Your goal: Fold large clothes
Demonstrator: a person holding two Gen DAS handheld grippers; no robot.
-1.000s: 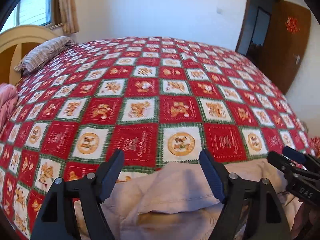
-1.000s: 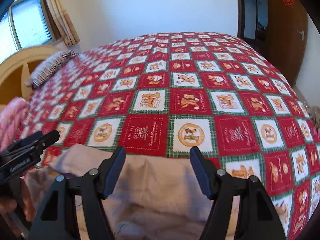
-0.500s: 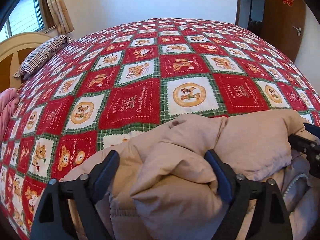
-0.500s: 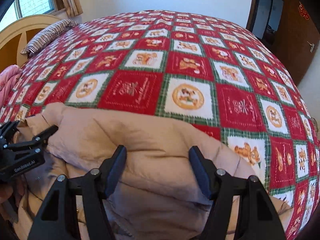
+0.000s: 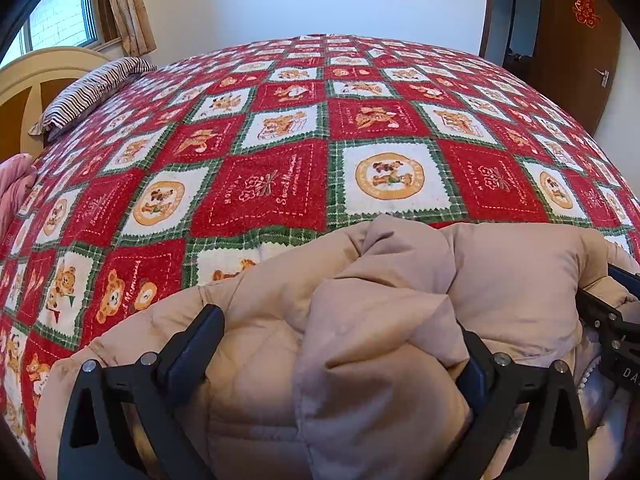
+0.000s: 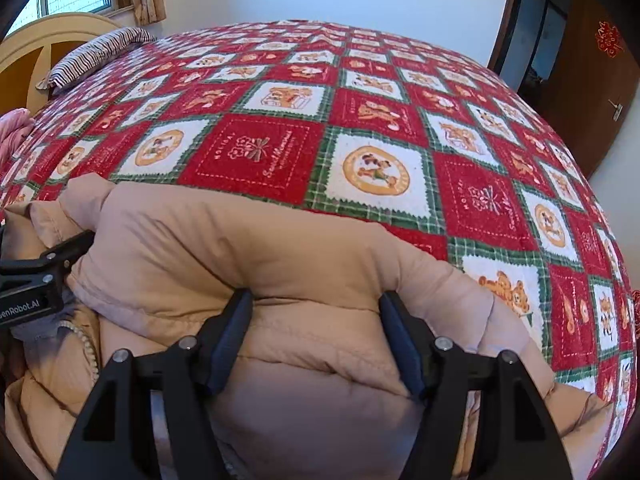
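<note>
Headboard (image 5: 36, 76) and a striped pillow (image 5: 96, 88) sit at my far left, with a bit of pink cloth (image 5: 14, 184) just below them. From there the red, white and green bear-print blanket (image 5: 260, 184) runs across the whole bed. The beige puffer jacket (image 5: 360, 320) lies bunched on the blanket's near edge, right under both tools. My left gripper (image 5: 340, 344) has its jaws opening around a raised fold of the jacket; I see the left finger (image 5: 192, 344) apart from the cloth, the right one half buried in it. Further right, my right gripper (image 6: 316, 336) straddles a puffy seam of the jacket (fabric bulges between the fingers), but I cannot tell whether the pads are actually pinching. A brown door (image 6: 592, 92) stands at far right.
</note>
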